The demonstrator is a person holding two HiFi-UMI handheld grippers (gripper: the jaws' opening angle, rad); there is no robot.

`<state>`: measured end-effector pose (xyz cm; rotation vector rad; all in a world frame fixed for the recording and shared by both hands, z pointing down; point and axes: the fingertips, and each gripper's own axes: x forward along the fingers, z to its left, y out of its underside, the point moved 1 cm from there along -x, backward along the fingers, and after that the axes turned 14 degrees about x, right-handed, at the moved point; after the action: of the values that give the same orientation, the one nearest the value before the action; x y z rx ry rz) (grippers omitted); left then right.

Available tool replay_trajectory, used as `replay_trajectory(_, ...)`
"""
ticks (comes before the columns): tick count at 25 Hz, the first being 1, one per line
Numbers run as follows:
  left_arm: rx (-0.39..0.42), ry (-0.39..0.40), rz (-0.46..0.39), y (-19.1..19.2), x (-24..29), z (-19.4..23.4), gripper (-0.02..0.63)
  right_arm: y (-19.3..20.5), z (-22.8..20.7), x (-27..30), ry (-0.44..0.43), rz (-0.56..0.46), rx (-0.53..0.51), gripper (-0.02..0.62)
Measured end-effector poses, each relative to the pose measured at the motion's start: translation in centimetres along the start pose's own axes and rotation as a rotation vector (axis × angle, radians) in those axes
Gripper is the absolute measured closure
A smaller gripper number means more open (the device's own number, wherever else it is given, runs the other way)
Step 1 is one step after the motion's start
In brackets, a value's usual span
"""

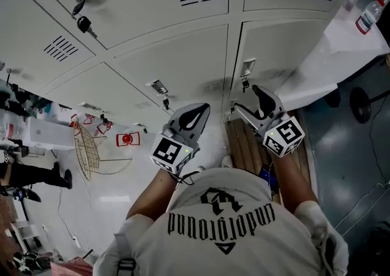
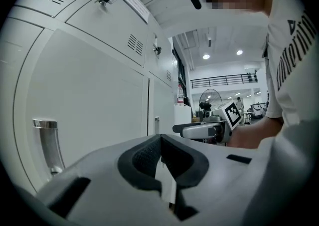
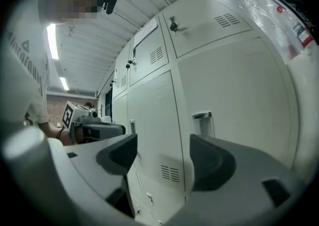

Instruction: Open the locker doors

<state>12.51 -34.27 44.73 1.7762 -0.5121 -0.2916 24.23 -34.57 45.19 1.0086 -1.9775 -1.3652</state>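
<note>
Grey metal locker doors [image 1: 183, 61] stand closed in front of me. My left gripper [image 1: 194, 114] hovers close to the middle door, just below its chrome handle [image 1: 159, 88], with its jaws pressed together on nothing. In the left gripper view, that gripper [image 2: 160, 159] is shut, and a handle [image 2: 47, 140] stands at the left. My right gripper [image 1: 250, 105] is open near the right door, below its handle [image 1: 247, 68]. In the right gripper view, the open gripper [image 3: 162, 159] frames the door seam, with the handle [image 3: 202, 121] just above and untouched.
Keys hang from locks on the upper doors [image 1: 83, 23]. A white plastic-wrapped object [image 1: 341, 49] with a bottle [image 1: 369, 16] stands at the right. A wooden pallet [image 1: 244, 144] lies by my feet. A wire frame [image 1: 88, 147] sits at the left, near another person [image 1: 30, 174].
</note>
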Motion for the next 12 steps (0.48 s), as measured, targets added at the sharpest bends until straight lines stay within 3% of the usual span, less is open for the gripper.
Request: replay_trajectory(12, -0.015, -0.063, 0.058, 2.0, 2.5, 1.9, 0.598, -0.2, -4.3, 4.5, -0.073, 0.039, -0.003, 0.265)
